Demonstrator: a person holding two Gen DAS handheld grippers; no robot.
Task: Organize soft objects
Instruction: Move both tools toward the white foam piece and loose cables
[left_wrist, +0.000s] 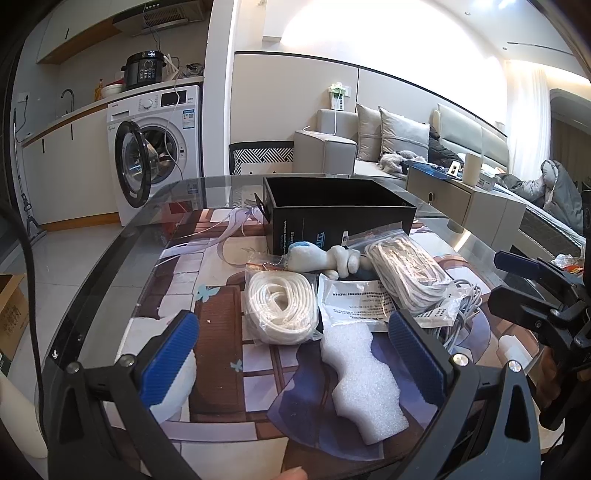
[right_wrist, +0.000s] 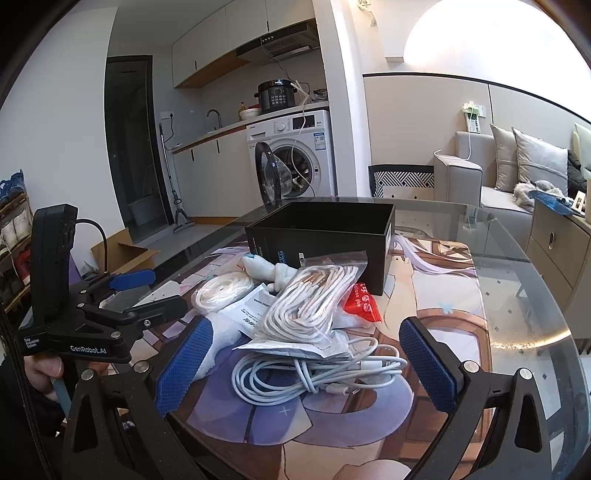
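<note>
Glass-topped worktop (right_wrist: 517, 266) over a printed mat, kitchen and washing machine (left_wrist: 162, 147) behind. Left gripper (left_wrist: 293, 354) with fingers spread wide and empty above white foam piece (left_wrist: 364, 384); right gripper (right_wrist: 304, 363) likewise wide and empty over loose white cable bundle (right_wrist: 314, 373). Bagged cables (right_wrist: 314, 299), bagged white cord (left_wrist: 280, 308) and plush toy (left_wrist: 321, 258) piled before open black box (right_wrist: 325, 225). Probably light, limp, bags slippery; best pinched mid-bundle. "GenRobot.AI" legible on left gripper
</note>
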